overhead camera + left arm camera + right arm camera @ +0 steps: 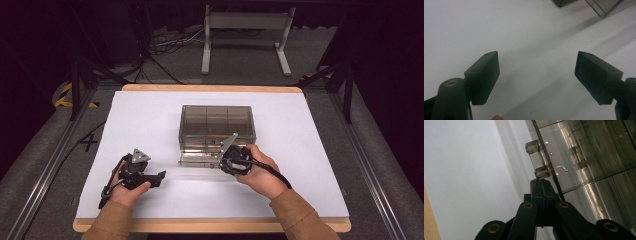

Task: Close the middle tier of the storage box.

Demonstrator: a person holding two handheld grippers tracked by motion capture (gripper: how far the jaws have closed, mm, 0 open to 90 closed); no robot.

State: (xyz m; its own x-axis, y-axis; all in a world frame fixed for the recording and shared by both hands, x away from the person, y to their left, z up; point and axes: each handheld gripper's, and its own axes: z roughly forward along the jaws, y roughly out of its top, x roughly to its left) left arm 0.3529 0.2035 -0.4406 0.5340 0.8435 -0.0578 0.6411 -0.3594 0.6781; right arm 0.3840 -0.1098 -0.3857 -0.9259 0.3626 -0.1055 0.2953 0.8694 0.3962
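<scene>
Between our two grippers on the white table (150,115) sits a smoky clear plastic box (217,125) with inner dividers, and its lid (200,159) lies swung open toward us, low over the tabletop at the box's near side. Our right gripper (226,159) meets that lid at its front edge; in the right gripper view (543,185) the two black jaws are pressed flat together, their tips right under the small clear latch (537,160) that sticks out from the lid's edge. From that view we cannot tell whether a thin edge of the lid is pinched between the pads or merely lies alongside them; the clear panel runs up and away just to the right of the tips. Our left gripper (159,178) rests on the table well to the left of the box, touching nothing. Its jaws stand wide apart in the left gripper view (536,75), with only bare white tabletop between them, and a corner of the box (604,6) shows far beyond the right-hand jaw.
</scene>
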